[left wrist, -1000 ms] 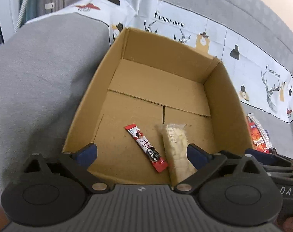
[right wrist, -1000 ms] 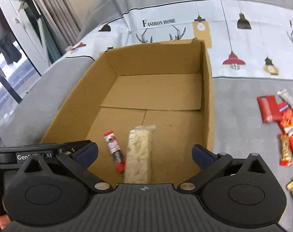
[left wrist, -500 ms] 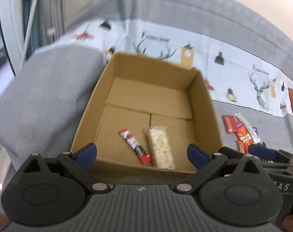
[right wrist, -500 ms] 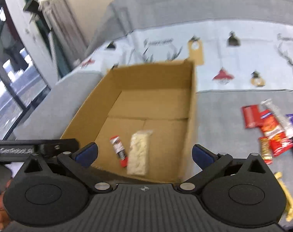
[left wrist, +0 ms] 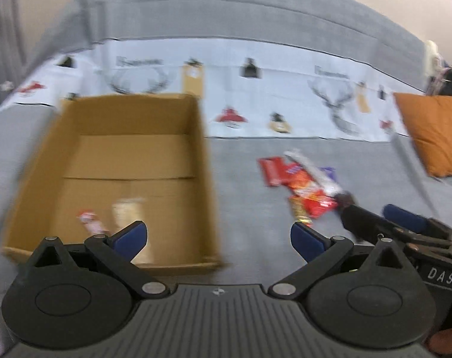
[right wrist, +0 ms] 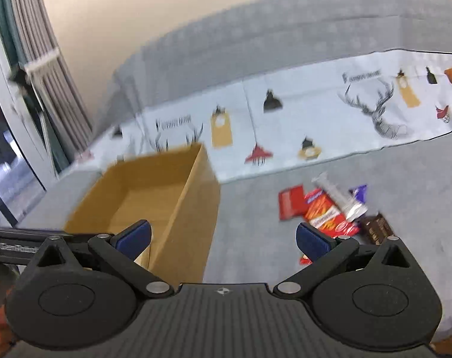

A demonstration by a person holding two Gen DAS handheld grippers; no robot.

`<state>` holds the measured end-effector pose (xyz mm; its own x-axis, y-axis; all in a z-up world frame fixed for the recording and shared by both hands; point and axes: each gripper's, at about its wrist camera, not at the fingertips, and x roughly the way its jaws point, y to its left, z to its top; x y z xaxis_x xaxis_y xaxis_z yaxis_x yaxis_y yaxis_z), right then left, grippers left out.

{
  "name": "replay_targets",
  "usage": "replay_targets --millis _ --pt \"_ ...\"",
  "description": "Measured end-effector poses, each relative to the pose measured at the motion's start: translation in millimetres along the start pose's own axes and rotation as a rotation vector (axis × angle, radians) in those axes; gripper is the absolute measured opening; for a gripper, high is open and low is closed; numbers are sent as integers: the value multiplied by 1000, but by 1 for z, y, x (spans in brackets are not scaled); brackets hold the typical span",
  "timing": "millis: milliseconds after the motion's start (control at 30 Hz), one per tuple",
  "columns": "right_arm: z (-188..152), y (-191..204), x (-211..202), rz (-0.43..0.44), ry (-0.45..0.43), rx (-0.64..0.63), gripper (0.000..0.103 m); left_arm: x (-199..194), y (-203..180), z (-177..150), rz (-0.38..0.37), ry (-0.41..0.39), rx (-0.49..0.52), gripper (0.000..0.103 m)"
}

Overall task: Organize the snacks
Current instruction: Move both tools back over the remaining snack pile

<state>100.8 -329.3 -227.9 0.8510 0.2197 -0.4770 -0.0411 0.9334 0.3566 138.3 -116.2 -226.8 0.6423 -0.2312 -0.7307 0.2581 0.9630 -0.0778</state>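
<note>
An open cardboard box (left wrist: 205, 179) sits on the grey sofa seat, also in the right wrist view (right wrist: 193, 197). Inside it lie a red stick packet (left wrist: 88, 220) and a clear bag of pale snacks (left wrist: 127, 208), both blurred. A pile of snack packets (left wrist: 303, 185) lies on the seat to the right of the box, also in the right wrist view (right wrist: 324, 208). My left gripper (left wrist: 218, 238) is open and empty, above the box's near right corner. My right gripper (right wrist: 223, 237) is open and empty, between box and pile.
A printed white cloth (right wrist: 315, 119) covers the sofa back. An orange cushion (left wrist: 431, 131) leans at the far right. Curtains and a window (right wrist: 26, 104) stand on the left. The right gripper's fingers (left wrist: 405, 217) show at the right of the left wrist view.
Both grippers have pulled back from the box and swung right, bringing the snack pile into view. Both stay open and empty. The box contents have not moved.
</note>
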Motion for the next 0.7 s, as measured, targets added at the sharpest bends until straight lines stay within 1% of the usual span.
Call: replay_targets --millis 67,167,300,367,400,500,567,633,700 --pt "-3 -26 -3 0 -5 27 103 14 -18 -1 -34 32 -2 103" --pt "-9 -64 -6 -19 -5 33 103 40 -45 -4 -85 70 0 103" --pt "-13 -113 -8 -24 -12 58 103 80 -82 -13 -137 123 16 103" --pt "-12 -132 -5 -64 -5 49 103 102 -98 -20 -161 166 7 103" --pt "-12 -140 -3 -88 4 36 103 114 -105 -23 -163 198 2 103" --pt "-14 -162 9 -123 40 8 103 151 -120 -31 -187 292 -1 102" --pt "-20 -181 20 -128 72 39 102 171 -127 -35 -201 327 -9 98" --pt "-26 -200 32 -145 111 97 102 191 -133 -37 -206 360 -22 98" --pt "-33 -208 43 -174 137 107 101 215 -145 -39 -194 397 12 79"
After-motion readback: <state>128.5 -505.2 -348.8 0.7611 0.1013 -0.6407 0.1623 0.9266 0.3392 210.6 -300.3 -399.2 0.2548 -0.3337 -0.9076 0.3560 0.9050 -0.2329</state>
